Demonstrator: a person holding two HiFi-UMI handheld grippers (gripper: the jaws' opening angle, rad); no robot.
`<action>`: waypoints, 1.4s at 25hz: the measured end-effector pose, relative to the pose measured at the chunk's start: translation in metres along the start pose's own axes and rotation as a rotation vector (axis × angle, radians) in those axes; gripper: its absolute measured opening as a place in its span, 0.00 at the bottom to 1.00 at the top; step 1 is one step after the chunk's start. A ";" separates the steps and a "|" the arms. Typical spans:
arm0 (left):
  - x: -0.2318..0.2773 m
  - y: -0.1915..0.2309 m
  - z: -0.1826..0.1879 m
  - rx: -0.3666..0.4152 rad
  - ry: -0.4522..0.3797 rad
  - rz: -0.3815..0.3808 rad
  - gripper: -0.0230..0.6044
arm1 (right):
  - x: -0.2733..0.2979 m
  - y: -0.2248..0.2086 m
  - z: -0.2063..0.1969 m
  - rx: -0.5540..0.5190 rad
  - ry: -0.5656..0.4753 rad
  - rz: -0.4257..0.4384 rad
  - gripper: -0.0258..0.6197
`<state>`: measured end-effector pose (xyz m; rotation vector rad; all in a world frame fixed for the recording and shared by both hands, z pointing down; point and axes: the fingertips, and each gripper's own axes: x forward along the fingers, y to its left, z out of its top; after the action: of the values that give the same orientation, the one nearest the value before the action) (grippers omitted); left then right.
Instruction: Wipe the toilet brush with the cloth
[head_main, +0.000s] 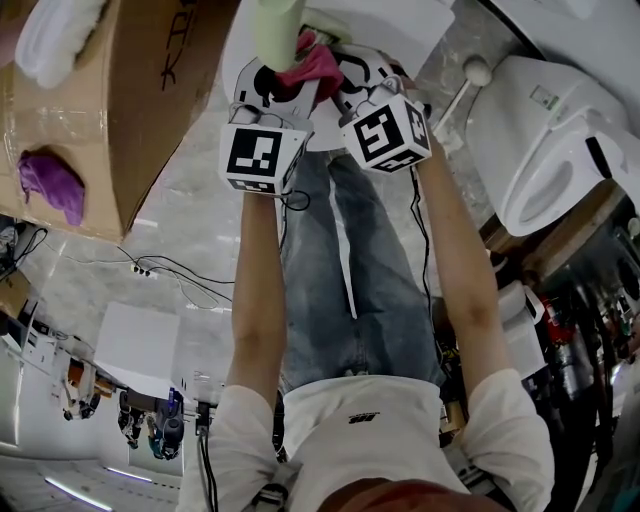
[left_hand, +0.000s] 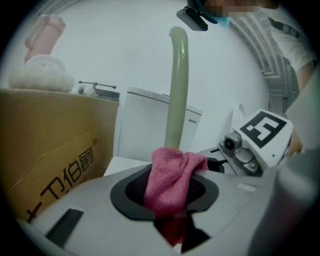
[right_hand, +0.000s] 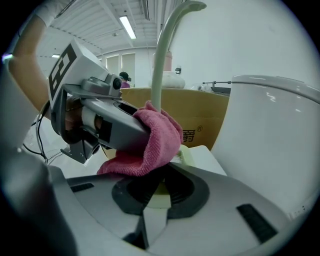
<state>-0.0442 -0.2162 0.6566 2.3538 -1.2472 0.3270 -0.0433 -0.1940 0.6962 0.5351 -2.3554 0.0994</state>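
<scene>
Left claw (left_hand: 167, 197): pressed together on the pink cloth (left_hand: 172, 175). The cloth bunches between the pads and is wrapped against the toilet brush (right_hand: 159, 65).

Right claw (right_hand: 157, 192): pinching the pale green lower part of the toilet brush. It serves as the fixed support.

Position of the brush: it is held off the floor (head_main: 190, 230), in front of the person, between the two claws. Its long axis stands roughly upright. The handle rises from the right claw and ends in a curved tip at the top of the right gripper view.

Governing relation: the cloth touches the handle low down, just above the right claw. Nearly the whole handle lies above the cloth. The wiping stroke would therefore likely run upward along the axis, driven by the left claw, which carries the cloth.

Clearances:
- The two claws are just beside each other, so there is little room for travel downward.
- A cardboard box (head_main: 150, 90) stands to the left.
- A white toilet (head_main: 555, 130) stands to the right.
- Nothing visible blocks the path along the handle.
</scene>
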 end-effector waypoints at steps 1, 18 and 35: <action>0.000 0.000 0.000 -0.004 0.004 0.002 0.23 | 0.000 0.000 0.000 0.002 -0.002 -0.001 0.09; -0.027 -0.004 0.049 0.011 -0.060 0.074 0.20 | 0.000 -0.001 0.000 0.011 -0.006 0.016 0.07; -0.059 -0.015 0.157 0.083 -0.189 0.034 0.21 | 0.001 0.000 0.002 0.011 0.015 0.027 0.07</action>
<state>-0.0653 -0.2440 0.4915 2.4839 -1.3861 0.1725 -0.0458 -0.1946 0.6955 0.5062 -2.3492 0.1282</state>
